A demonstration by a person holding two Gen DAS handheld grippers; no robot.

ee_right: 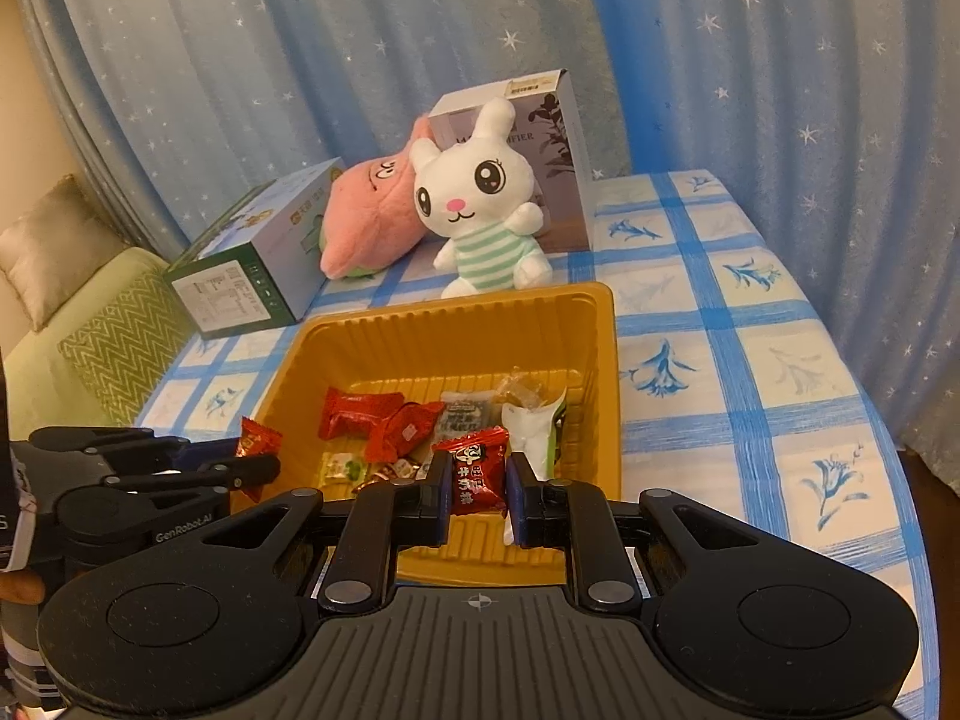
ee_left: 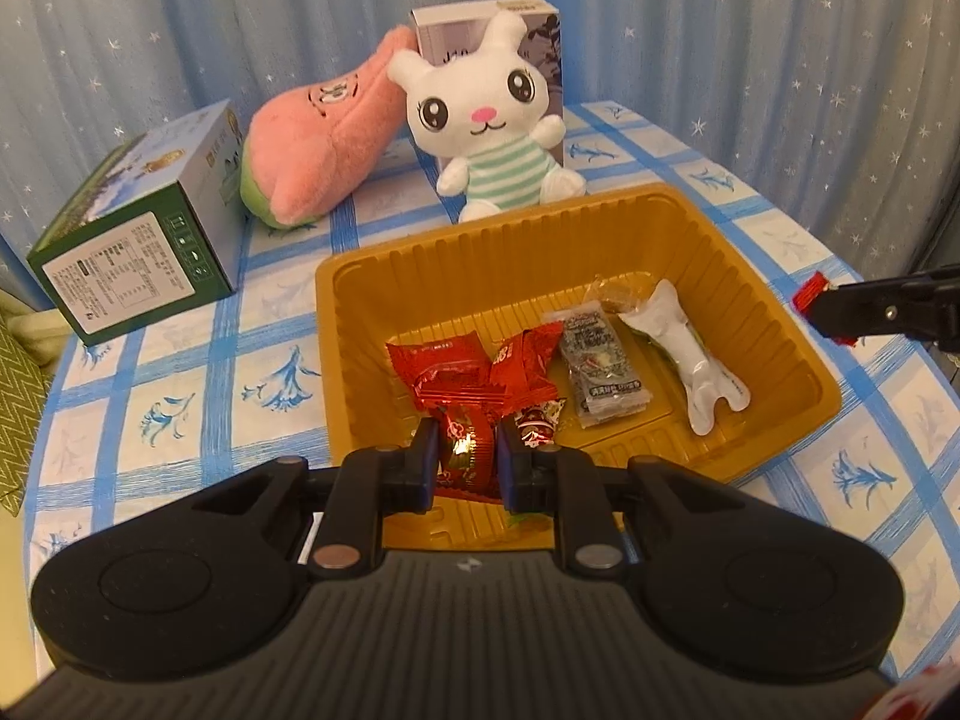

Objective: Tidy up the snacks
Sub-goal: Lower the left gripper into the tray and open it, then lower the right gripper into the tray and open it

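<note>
**Two red candies held over the yellow tray, ready to drop**

Each pair of tongs was closed on a wrapped snack. The left tongs [ee_left: 465, 450] gripped a red-and-gold candy [ee_left: 463, 450] between their pads, poised at the near rim of the yellow tray [ee_left: 798, 372]. The right tongs [ee_right: 478, 483] pinched a red candy with white lettering [ee_right: 477, 471], also over the tray's near edge. The tray stood on the bench [ee_left: 180, 360], which was covered in a blue-checked cloth, and already held several pieces: red packets [ee_left: 474, 375], a grey sachet [ee_left: 600, 369] and a white pouch [ee_left: 690, 354].

The step in hand looked like delivery into the tray. To do it well, each candy probably needed to travel a little further past the near rim before release, since both hung close to that edge and a light wrapper could slide out over the low wall. Lowering the tongs toward the tray floor before opening would likely keep the pieces from bouncing. Because both tongs crowded the same near side, with the left one just beside the tray's left corner in the right wrist view, releasing one at a time seemed the safer course. An open patch lay toward the far wall, a good target. The plush rabbit [ee_left: 498, 120], the pink plush [ee_left: 324, 138] and the boxes [ee_left: 138, 240] behind the tray stood well apart and posed no obstacle.
</note>
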